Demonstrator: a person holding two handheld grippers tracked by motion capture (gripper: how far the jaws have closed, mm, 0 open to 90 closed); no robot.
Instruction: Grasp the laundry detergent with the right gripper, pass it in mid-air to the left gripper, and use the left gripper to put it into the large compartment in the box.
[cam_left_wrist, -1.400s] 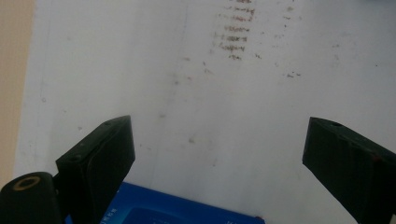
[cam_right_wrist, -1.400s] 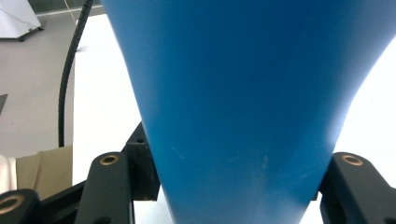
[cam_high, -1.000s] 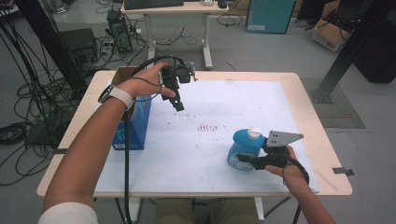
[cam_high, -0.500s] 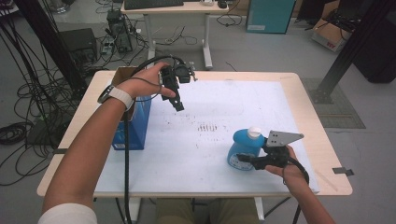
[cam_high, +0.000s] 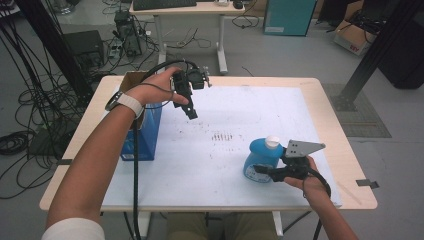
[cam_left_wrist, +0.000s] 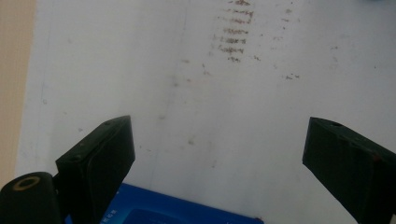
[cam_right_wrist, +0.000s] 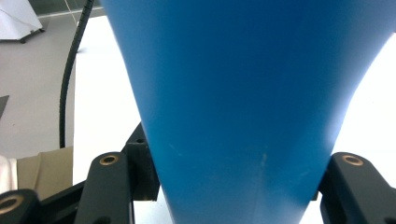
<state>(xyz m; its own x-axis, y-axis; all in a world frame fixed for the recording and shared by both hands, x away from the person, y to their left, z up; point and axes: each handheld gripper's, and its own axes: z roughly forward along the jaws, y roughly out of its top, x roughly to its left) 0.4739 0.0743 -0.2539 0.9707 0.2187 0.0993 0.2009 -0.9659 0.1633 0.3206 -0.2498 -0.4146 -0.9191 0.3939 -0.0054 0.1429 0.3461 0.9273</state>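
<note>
A blue bottle (cam_high: 261, 156) with a white cap stands on the white mat at the near right of the table. My right gripper (cam_high: 262, 172) comes in from the right and is shut on the bottle's lower body. In the right gripper view the bottle's blue wall (cam_right_wrist: 233, 93) sits between both jaws of that gripper (cam_right_wrist: 233, 186). My left gripper (cam_high: 191, 111) hangs above the far left part of the mat and points down. In its own view the left gripper (cam_left_wrist: 215, 154) stands open with nothing between the jaws, and bare mat lies below.
A blue box (cam_high: 146, 135) with an open cardboard top stands at the table's left side; its corner (cam_left_wrist: 187, 215) shows just under the left jaws. Brown smudges (cam_high: 222, 136) mark the mat's middle. The wooden table edge (cam_high: 350, 150) borders the mat. A black cable (cam_high: 135, 180) trails from the left hand.
</note>
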